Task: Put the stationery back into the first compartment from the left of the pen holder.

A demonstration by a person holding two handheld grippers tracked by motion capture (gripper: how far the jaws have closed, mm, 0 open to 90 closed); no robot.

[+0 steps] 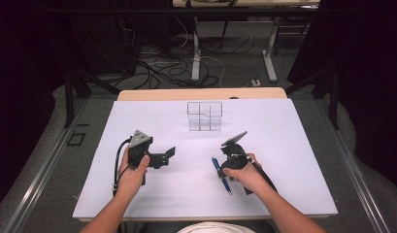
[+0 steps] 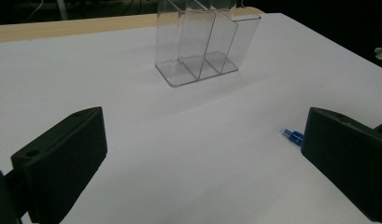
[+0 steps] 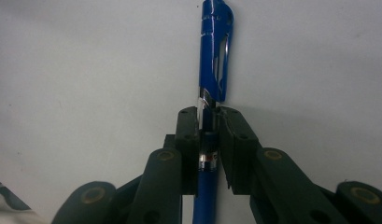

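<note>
From the high view I see my right gripper (image 1: 225, 164) down on the blue pen (image 1: 220, 174) lying on the white tabletop (image 1: 283, 160), with my left gripper (image 1: 159, 158) well apart. In the left gripper view its fingers (image 2: 62, 163) stand wide open, the clear organizer (image 2: 202, 42) ahead. In the right gripper view the fingers (image 3: 188, 140) are clamped on the pen's barrel

Lit evenly from above; white bench (image 1: 283, 145) bright, surroundings black toward 3 and 9 o'clock. Soft shadows, grainy, slightly blurred close up at 6 o'clock.
</note>
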